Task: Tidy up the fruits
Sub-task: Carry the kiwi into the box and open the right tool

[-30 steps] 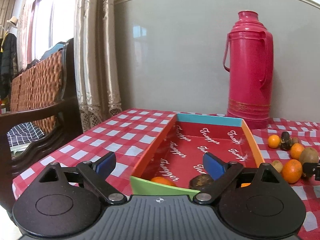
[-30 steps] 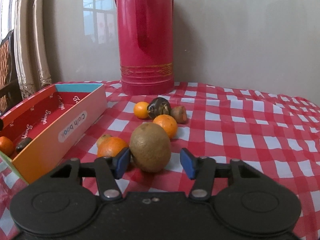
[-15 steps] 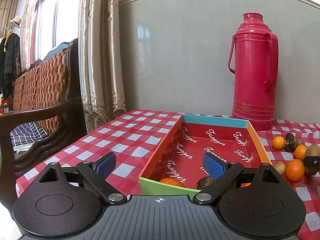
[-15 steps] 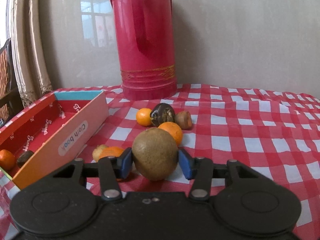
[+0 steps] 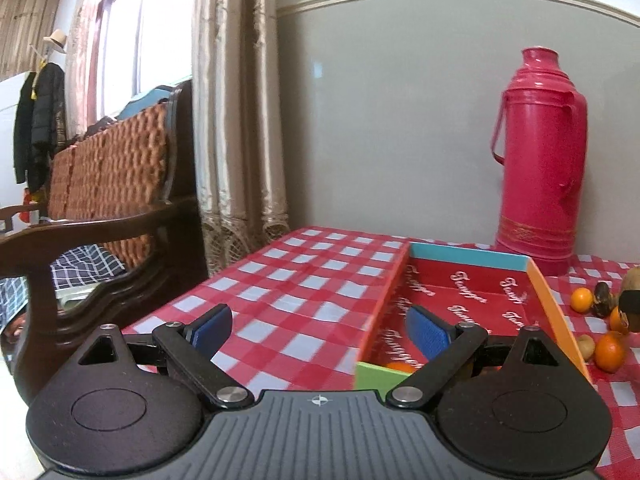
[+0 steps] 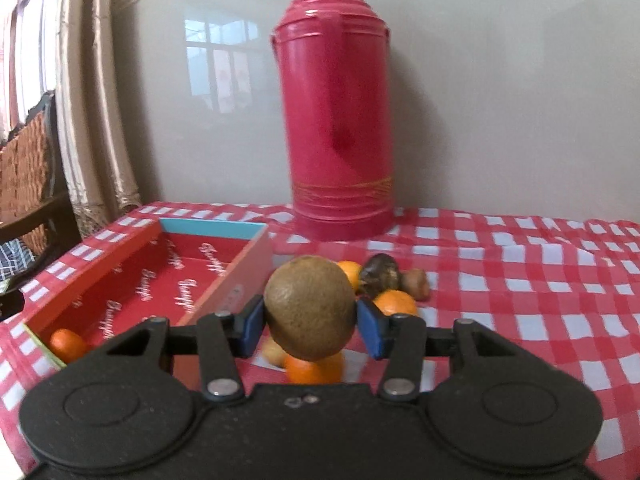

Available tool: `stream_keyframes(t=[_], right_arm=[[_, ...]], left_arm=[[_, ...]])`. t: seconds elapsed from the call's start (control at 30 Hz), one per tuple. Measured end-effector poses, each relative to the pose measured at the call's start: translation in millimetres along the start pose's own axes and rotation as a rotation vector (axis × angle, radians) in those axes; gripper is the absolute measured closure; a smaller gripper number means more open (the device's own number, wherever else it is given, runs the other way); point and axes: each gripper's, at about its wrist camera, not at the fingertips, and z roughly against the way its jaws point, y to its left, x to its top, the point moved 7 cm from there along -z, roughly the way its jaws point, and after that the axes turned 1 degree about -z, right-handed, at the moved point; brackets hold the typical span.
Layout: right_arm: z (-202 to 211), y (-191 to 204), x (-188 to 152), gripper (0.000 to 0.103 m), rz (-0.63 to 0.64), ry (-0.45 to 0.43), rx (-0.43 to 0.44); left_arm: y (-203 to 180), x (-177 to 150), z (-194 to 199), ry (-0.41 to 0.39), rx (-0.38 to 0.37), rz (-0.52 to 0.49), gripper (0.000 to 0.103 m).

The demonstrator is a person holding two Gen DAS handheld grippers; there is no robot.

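My right gripper (image 6: 310,326) is shut on a brown kiwi (image 6: 310,308) and holds it off the checked cloth, just right of the red tray (image 6: 100,256). Below and behind it lie several small oranges (image 6: 394,303), a dark fruit (image 6: 380,274) and a small brown one (image 6: 416,285). One orange (image 6: 66,344) rests in the tray's near corner. My left gripper (image 5: 318,330) stands open and empty over the tray's left wall (image 5: 384,300). Loose oranges (image 5: 608,352) show at that view's right edge, with the held kiwi (image 5: 632,280) above them.
A tall pink thermos (image 6: 340,120) stands against the wall behind the fruit. A dark wooden chair (image 5: 100,232) with a woven back sits off the table's left edge, beside curtains (image 5: 236,120). Open checked cloth (image 6: 540,280) spreads to the right.
The right gripper closed on the kiwi and lifted it off the cloth towards the tray. The left gripper stayed open and drew left, so the tray sits further right in its view.
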Motion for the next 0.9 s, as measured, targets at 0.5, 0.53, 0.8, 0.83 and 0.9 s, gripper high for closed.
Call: stream_keyframes(t=[0.5, 0.53, 0.8, 0.83, 0.9], right_arm=[[-7, 81, -4, 0.061, 0.121, -0.046, 0.103], [-8, 85, -4, 0.061, 0.124, -0.048, 0.111], [-21, 108, -13, 0.061, 0.167, -0.026, 0.123], [-21, 109, -14, 0.059, 0.182, -0.039, 0.106], [-17, 111, -12, 0.041, 0.194, -0.077, 0.091]], left_arm=[[49, -3, 2, 0.006, 0.077, 0.011, 0.010], [50, -4, 2, 0.006, 0.079, 0.007, 0.010], [59, -8, 0, 0.024, 0.090, 0.003, 0.010], [59, -8, 0, 0.023, 0.090, 0.002, 0.010], [59, -7, -1, 0.022, 0.088, 0.006, 0.010]])
